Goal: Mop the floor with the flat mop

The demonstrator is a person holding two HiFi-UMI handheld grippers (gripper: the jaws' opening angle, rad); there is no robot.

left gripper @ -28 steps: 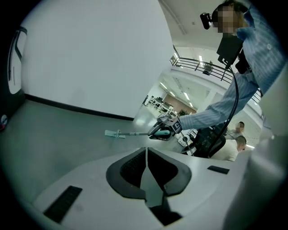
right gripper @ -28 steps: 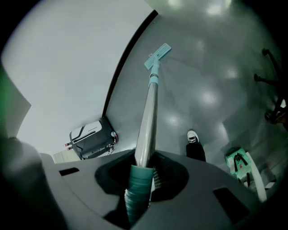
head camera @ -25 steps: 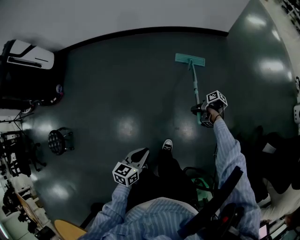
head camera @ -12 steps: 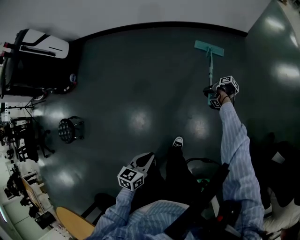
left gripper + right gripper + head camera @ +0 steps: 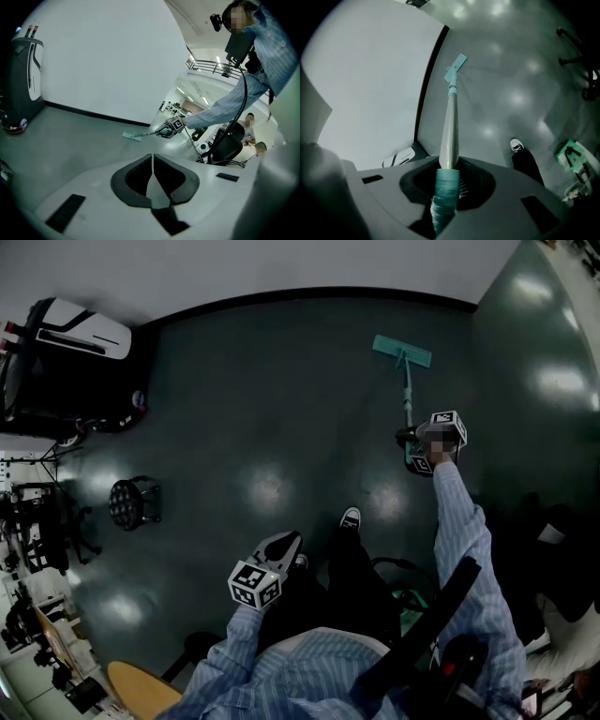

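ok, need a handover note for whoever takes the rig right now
Right gripper: shut on the mop handle, near its upper end, arm stretched forward.
Left gripper: shut, empty, held low by the body.
Mop head: on the floor, ahead and right, near the wall.
Done: mop in hand and on the floor. No wet track shows, so the mopped area can't be told.
Left: probably treat the whole floor as to do.
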